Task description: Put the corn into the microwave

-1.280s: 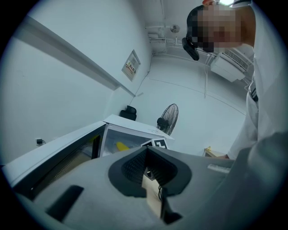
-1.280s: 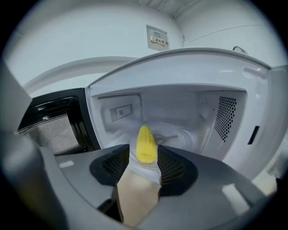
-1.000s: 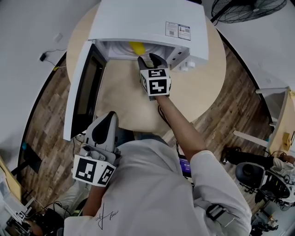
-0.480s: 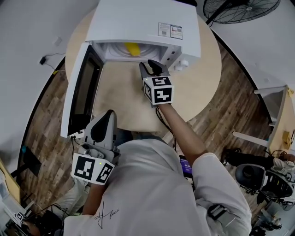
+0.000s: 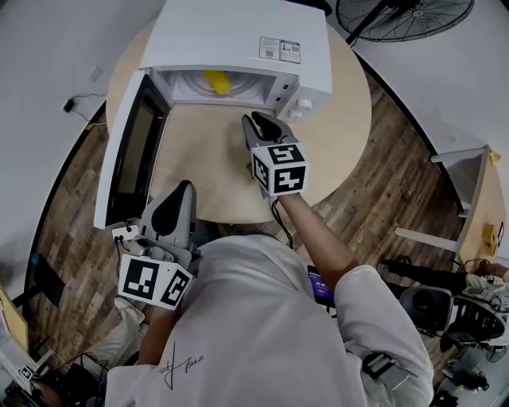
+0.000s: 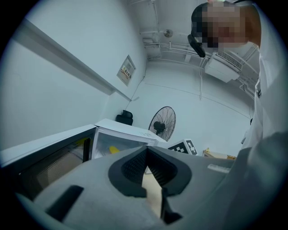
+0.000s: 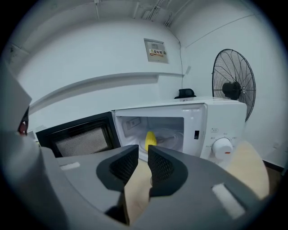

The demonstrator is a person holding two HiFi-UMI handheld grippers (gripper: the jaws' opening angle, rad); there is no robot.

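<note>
The yellow corn lies inside the white microwave, on its turntable, also seen in the right gripper view and the left gripper view. The microwave door stands wide open to the left. My right gripper hovers over the table just in front of the microwave's mouth. Its jaws have just been closing; a narrow gap is left and nothing is between them. My left gripper is held low near the person's body, below the door's free edge, with its pads meeting at the tips.
The microwave stands at the far side of a round wooden table. Its control knob is right of the opening. A black standing fan is behind the table at the right. The open door overhangs the table's left edge.
My right gripper has drawn back from the microwave's mouth toward the person and risen a little, its jaws narrower. The corn stays inside. The left gripper has kept still.
</note>
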